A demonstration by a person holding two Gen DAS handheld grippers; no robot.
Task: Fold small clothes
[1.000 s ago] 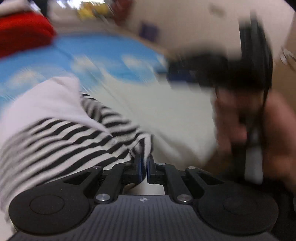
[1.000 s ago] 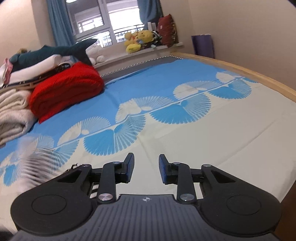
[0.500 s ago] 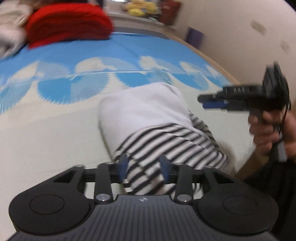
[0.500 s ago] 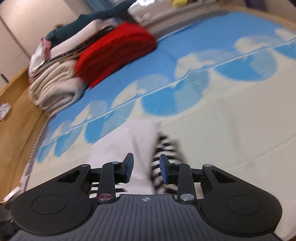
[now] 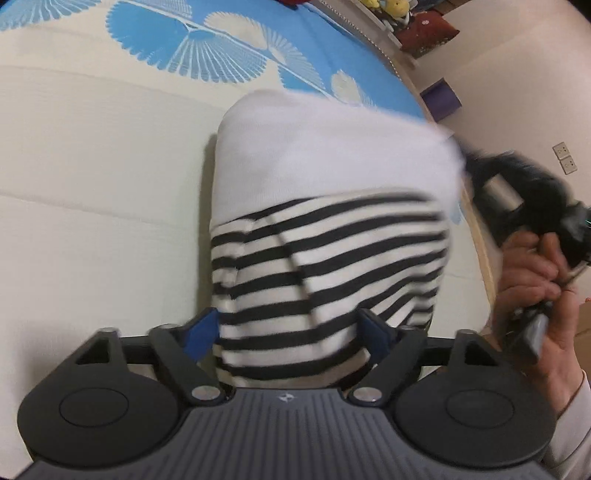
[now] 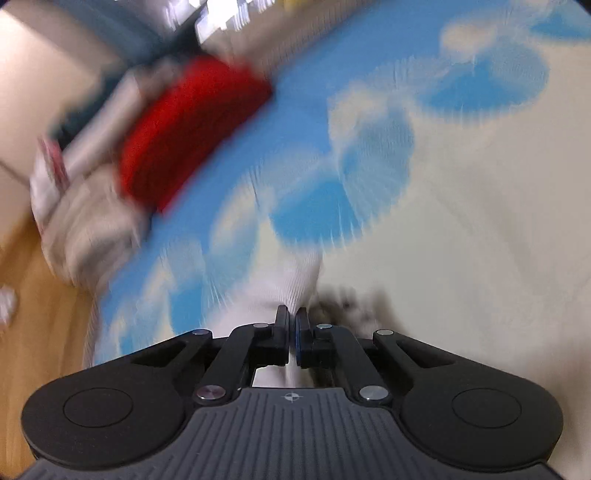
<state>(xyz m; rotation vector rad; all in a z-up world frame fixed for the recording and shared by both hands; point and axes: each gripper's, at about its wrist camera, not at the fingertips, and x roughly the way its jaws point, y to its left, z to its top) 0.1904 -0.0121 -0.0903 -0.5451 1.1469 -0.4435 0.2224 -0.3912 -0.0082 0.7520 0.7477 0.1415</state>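
A small garment (image 5: pixel 325 229), white on top with black and white stripes below, lies on the cream and blue bed cover (image 5: pixel 92 177). My left gripper (image 5: pixel 291 332) is open wide, its blue-padded fingers either side of the striped hem. My right gripper (image 6: pixel 291 325) is shut on the garment's white edge (image 6: pixel 291 273); it also shows at the right of the left wrist view (image 5: pixel 517 199), at the garment's far right corner. The right wrist view is blurred by motion.
A red folded blanket (image 6: pixel 192 129) and a stack of pale folded linens (image 6: pixel 85 221) lie at the far left of the bed. The wooden bed edge (image 5: pixel 484 258) runs along the right. Soft toys (image 5: pixel 388 7) sit on the window ledge.
My left gripper let go of the striped hem and opened wide. My right gripper moved onto the garment and closed on its white edge.
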